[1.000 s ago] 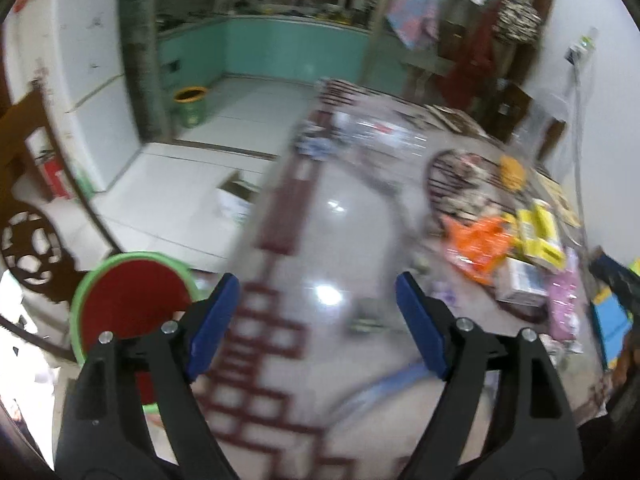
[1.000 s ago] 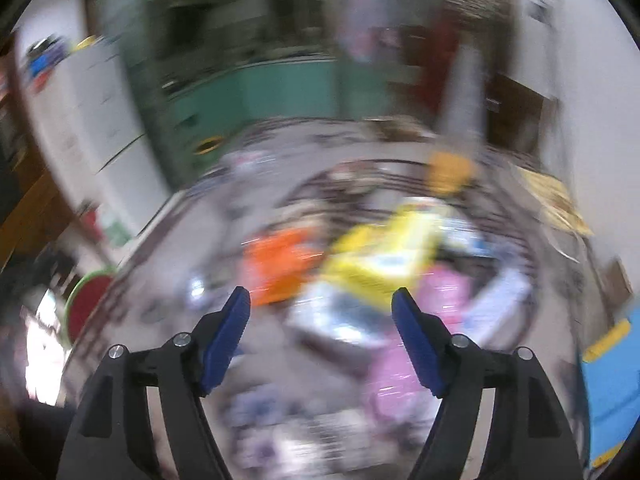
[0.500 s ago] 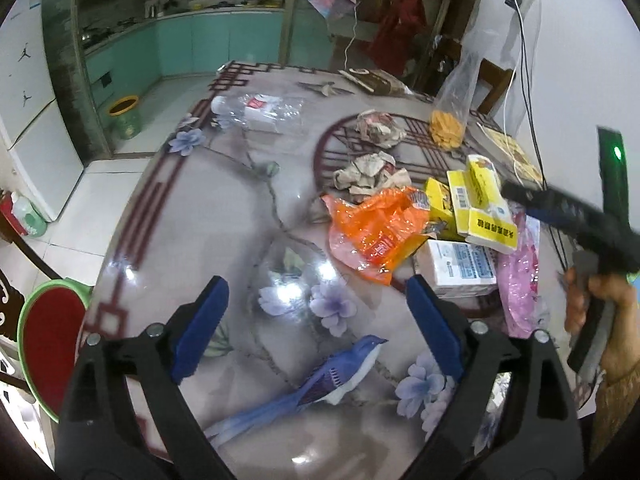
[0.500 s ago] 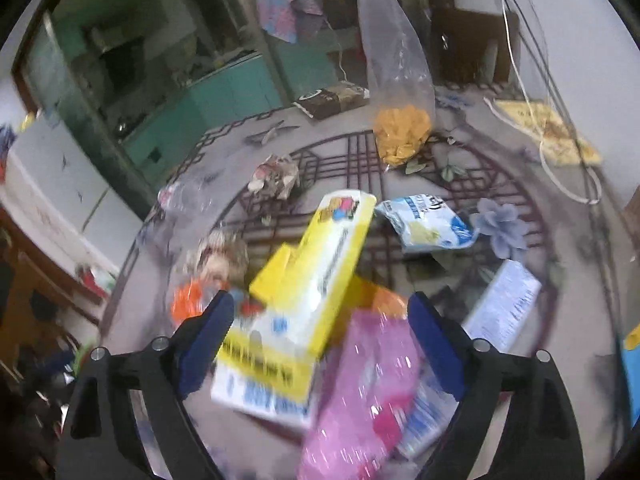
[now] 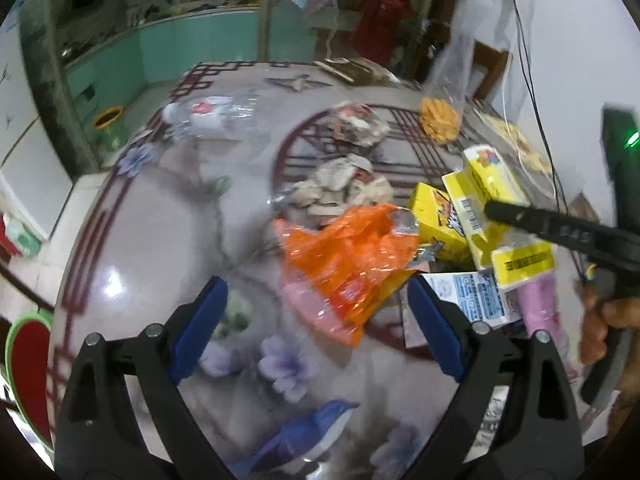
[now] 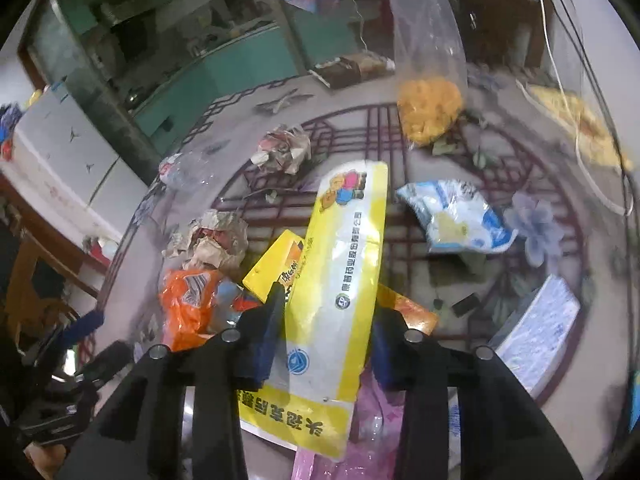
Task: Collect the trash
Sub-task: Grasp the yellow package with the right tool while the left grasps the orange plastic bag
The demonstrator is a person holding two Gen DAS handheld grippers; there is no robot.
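The right gripper [image 6: 326, 332] has its fingers closed on the yellow box [image 6: 340, 264], one blue pad on each long side, the box running forward past the tips over the table [image 6: 448, 288]. The left gripper [image 5: 316, 320] hangs spread wide with nothing between its fingers; the orange wrapper [image 5: 348, 256] lies just ahead, nearer the right finger, crumpled paper [image 5: 340, 188] beyond it, the bottle [image 5: 208, 114] far ahead to the left

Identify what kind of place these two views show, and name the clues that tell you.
Most likely a lived-in home, in a dining area beside a kitchen: a decorated table strewn with wrappers, teal kitchen cabinets behind, and clothes hanging on the far side.
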